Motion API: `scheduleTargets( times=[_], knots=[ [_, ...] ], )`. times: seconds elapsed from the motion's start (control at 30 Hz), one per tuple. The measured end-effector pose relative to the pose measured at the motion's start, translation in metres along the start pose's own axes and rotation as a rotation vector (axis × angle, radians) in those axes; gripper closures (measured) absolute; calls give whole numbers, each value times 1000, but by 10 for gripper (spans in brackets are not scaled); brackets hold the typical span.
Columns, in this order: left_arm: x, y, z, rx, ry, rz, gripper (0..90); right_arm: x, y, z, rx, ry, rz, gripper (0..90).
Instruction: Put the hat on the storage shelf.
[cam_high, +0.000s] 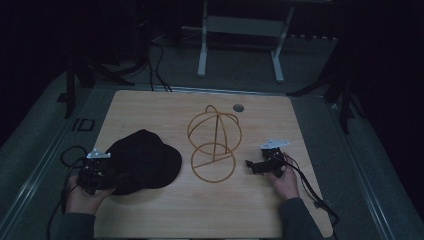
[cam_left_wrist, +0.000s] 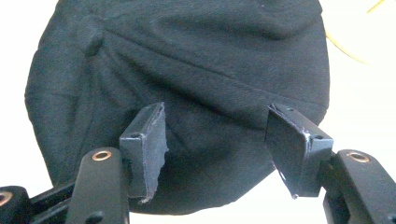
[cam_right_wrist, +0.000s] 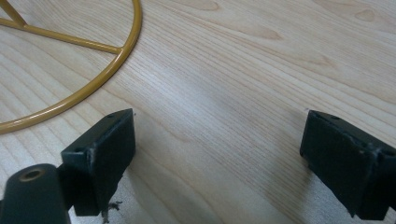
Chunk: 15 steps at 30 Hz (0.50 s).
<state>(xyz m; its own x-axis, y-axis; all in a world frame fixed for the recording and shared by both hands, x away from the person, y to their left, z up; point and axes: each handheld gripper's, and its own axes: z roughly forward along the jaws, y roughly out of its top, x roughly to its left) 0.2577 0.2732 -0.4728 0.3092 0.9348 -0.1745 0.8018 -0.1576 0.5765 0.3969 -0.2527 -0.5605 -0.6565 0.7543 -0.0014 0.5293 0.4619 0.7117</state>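
While nothing on the hat, the stand or the tabletop carries a readable brand or label, pale letters that look like "ID" (cam_high: 82, 124) stand on the grey floor mat just off the table's far left corner. The black hat (cam_high: 145, 160) lies on the near left part of the wooden table (cam_high: 150, 107), a soft, matte cloth cap, rounded and slumped flat, with seams and folds running across its crown in the left gripper view. It has a small button-like knob near one edge. The left gripper (cam_left_wrist: 217, 140) sits at the hat's near left edge, held by the person's left hand (cam_high: 82, 197); its jaws stand apart over the cloth, one pad on each side of a fold, and neither is seen pressing on it. To the right of the hat stands a golden wire stand (cam_high: 214, 142), a ring base with a domed cage above, just beside the hat's right edge. The right gripper (cam_high: 250, 164) rests on the table to the right of the stand, jaws spread wide over bare wood with nothing between them.
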Motion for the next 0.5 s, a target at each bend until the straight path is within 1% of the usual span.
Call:
scheduleTargets(
  times=[0.07, 0.2, 0.5],
  knots=[
    [-2, 1, 0, 0, -4, 11, 383, 0, 0, 0, 0, 0, 0, 101],
    [-3, 1, 0, -1, -10, 12, 379, 0, 0, 0, 0, 0, 0, 101],
    [-7, 3, -1, -16, -17, 38, 371, 0, 0, 0, 1, 0, 0, 102]
  ],
)
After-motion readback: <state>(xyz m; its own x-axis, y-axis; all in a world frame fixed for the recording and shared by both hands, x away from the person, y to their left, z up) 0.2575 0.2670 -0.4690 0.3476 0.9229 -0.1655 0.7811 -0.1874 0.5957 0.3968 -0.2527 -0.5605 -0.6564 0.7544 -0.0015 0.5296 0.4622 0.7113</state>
